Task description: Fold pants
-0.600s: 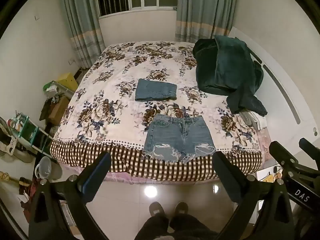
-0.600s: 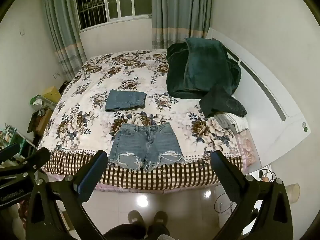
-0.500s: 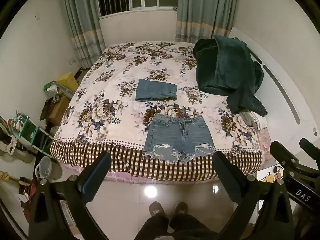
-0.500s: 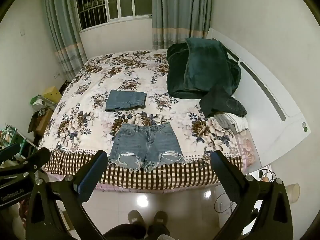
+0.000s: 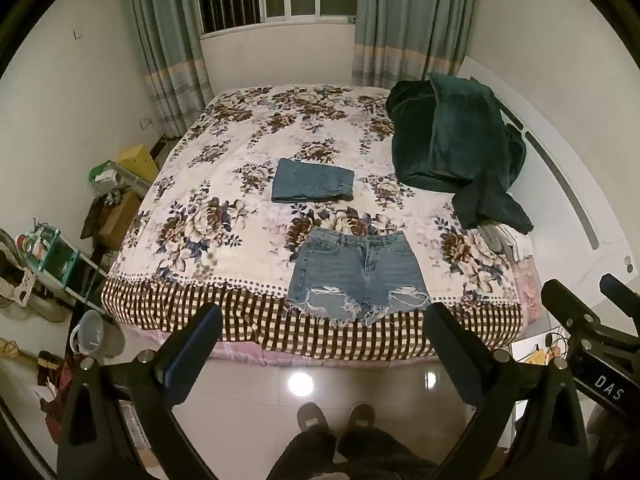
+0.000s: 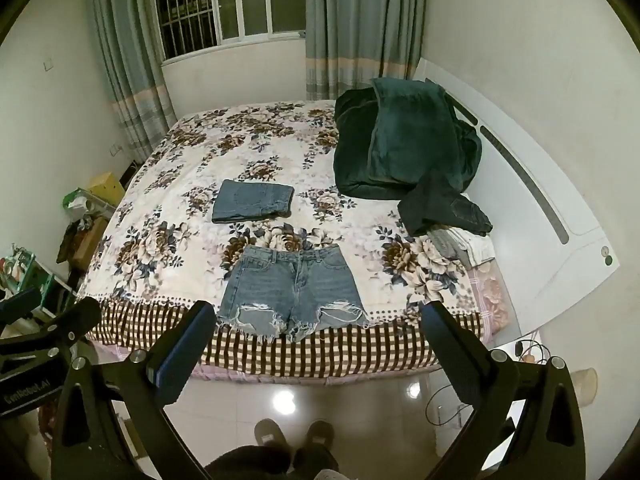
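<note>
On the far left, beside the bed, clutter sits on the floor: a small green shelf (image 5: pixel 60 256) and a grey bucket (image 5: pixel 94 338), none of it part of the job. The left gripper (image 5: pixel 322 344) hangs over the floor short of the bed's near edge, its fingers spread wide and holding nothing. The bed (image 5: pixel 200 216), covered in a floral sheet with a checked border, carries the work. Near its middle lie the folded jeans (image 5: pixel 313 186), a tidy flat rectangle that looks finished, so one garment appears to be done. Nearer, at the bed's near edge and a little right of centre, the denim shorts (image 5: pixel 358 278) lie flat and face up, waistband toward the far side and frayed hems reaching the checked border; they are fully spread out and show no fold. In the right wrist view the same shorts (image 6: pixel 294 290) sit just beyond the right gripper (image 6: pixel 318 338), which is likewise wide open and empty, held over the floor and not touching the cloth. To the right, well apart from the shorts, a dark green blanket (image 5: pixel 452 136) is heaped against the white headboard (image 5: pixel 568 200), with a dark garment (image 5: pixel 492 208) trailing out of it that may also await folding, though I cannot tell what it is. As I judge it, the shorts are the piece in hand and everything remains to be done on them: both grippers must reach in, pinch one side and bring it across.
</note>
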Motion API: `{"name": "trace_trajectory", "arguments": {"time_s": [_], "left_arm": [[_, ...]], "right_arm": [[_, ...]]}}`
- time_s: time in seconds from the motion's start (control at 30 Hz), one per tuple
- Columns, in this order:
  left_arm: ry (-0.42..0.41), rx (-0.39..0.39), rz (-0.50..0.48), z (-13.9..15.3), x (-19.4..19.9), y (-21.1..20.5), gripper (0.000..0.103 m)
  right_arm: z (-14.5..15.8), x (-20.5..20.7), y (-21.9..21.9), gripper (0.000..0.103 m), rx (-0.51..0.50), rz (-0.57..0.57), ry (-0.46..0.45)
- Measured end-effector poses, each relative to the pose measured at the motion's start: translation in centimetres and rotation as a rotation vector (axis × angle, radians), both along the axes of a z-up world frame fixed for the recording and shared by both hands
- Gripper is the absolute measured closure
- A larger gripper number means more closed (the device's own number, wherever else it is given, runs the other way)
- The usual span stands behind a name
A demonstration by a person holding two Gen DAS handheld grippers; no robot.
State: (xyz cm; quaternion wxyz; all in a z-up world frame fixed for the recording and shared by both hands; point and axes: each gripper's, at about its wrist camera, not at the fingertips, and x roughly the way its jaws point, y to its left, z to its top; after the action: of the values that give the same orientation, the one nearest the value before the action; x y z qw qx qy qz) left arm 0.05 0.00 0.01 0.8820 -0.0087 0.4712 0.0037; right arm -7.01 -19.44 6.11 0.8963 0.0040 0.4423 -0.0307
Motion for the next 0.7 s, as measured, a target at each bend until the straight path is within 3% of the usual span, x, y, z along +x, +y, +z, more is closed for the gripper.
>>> {"name": "trace_trajectory", "arguments": {"time_s": [0.7], "left_arm": [[-0.017,0.004,0.005,1.4,-1.1,-1.1,0.0]], "right_arm": [[0.5,-0.2,-0.4,0.0,0.002,0.001,-0.004]]}}
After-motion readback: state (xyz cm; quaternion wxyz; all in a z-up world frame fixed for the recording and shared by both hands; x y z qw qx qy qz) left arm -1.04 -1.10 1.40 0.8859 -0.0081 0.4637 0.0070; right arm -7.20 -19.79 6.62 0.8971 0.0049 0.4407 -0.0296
